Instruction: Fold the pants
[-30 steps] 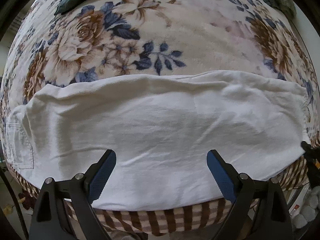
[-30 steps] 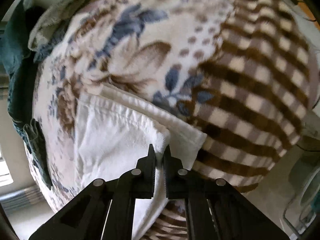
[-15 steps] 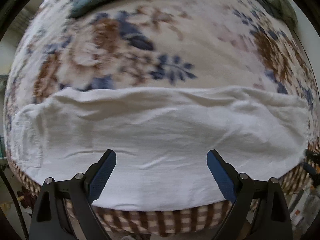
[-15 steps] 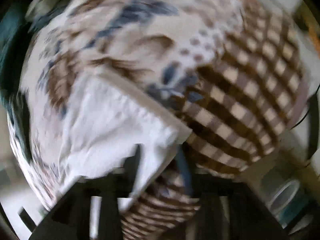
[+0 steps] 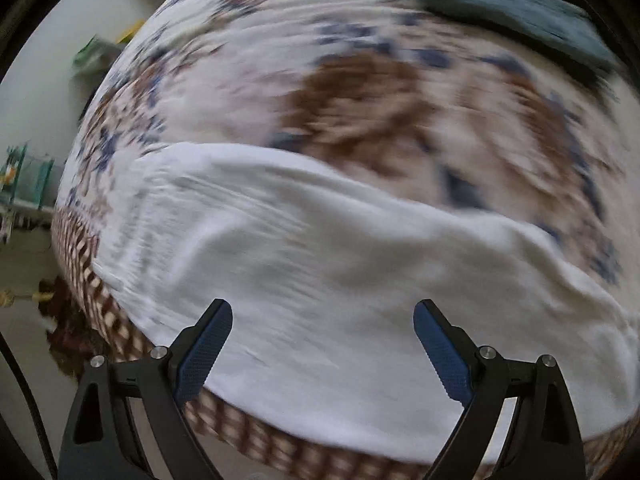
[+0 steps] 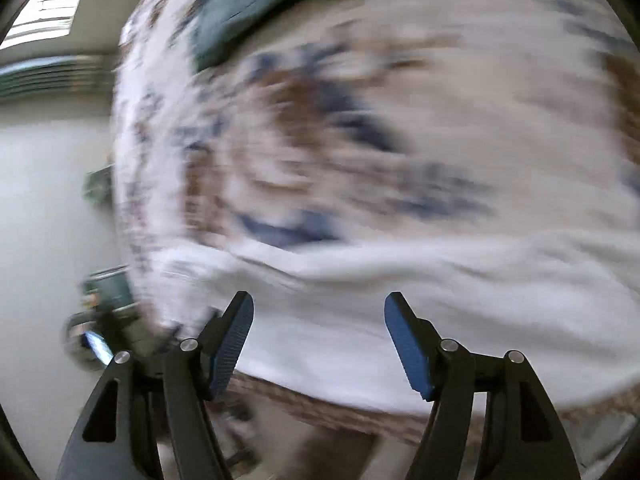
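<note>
- Your right gripper [image 6: 319,320] has let go of the white hem it pinched a second ago; its jaws are opening, with nothing between the blue pads, and its view has swung from the checked corner of the bed to the long side of the cloth.
- Your white pants [image 5: 340,280] lie folded into a long flat band on the floral blanket [image 5: 360,92], along the near edge of the bed, where the brown checked border [image 5: 256,432] shows just under them.
- In the right wrist view the same pants [image 6: 460,300] stretch across the lower half of the picture, beyond the fingertips (both views are badly smeared, so seams and pockets cannot be made out).
- Your left gripper [image 5: 323,322] hangs above the band with its jaws wide apart and empty, pointing steeply down.
- At the far side of the blanket a dark teal cloth [image 5: 512,12] lies well apart from the pants.
- Off the bed, to the left, you see pale floor and blurred clutter.
</note>
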{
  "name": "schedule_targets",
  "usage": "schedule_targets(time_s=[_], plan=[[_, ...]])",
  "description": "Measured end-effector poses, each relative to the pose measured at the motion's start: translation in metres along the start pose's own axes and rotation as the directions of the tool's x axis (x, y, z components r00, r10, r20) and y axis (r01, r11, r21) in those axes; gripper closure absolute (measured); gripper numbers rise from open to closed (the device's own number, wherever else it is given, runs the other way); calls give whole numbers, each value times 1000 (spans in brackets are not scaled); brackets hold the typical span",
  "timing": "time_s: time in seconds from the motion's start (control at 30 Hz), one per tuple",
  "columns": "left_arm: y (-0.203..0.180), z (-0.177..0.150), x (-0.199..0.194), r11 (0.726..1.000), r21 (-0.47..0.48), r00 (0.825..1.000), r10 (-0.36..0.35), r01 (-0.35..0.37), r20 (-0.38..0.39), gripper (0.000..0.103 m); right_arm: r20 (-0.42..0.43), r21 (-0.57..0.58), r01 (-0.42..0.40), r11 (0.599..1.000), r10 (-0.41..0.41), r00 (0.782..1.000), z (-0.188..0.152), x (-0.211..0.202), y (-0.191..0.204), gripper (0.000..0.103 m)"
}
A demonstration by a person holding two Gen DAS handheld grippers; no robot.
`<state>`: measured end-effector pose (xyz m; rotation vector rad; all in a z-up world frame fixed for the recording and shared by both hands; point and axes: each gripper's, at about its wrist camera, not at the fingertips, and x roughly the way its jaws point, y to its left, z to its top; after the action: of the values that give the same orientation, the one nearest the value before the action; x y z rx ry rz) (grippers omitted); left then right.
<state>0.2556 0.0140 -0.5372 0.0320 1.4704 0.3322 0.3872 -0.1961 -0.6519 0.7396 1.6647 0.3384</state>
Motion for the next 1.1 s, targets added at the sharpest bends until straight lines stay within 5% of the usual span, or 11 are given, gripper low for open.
schedule_targets(time_s=[0.1,0.23,0.4,0.53,0.77,0.97,1.1], plan=[[31,18,22,998,-54,998,-19,16,-64,10,-137,22,-13,1000,16,990,34,64,25,32],[46,38,26,996,-68,994,-65,59,-88,10,-337,138,14,990,34,941,46,126,20,32],[43,63,22,989,-75,982,-137,128,-130,10,-379,117,-19,993,63,923,26,132,29,50],[43,83,30,982,-105,974,-173,158,-147,10,-418,91,-47,995,81,905,-6,132,29,54],[31,82,76,996,-1,968,-84,87,-237,10,-468,16,-68,998,67,881,-23,151,32,54],[52,75,89,993,-47,966,-114,106,-234,6,-369,276,-124,953,225,902,-11,159,-4,53],[57,72,89,994,-34,969,-108,103,-223,6,-370,316,-123,941,242,897,-6,174,-8,49]])
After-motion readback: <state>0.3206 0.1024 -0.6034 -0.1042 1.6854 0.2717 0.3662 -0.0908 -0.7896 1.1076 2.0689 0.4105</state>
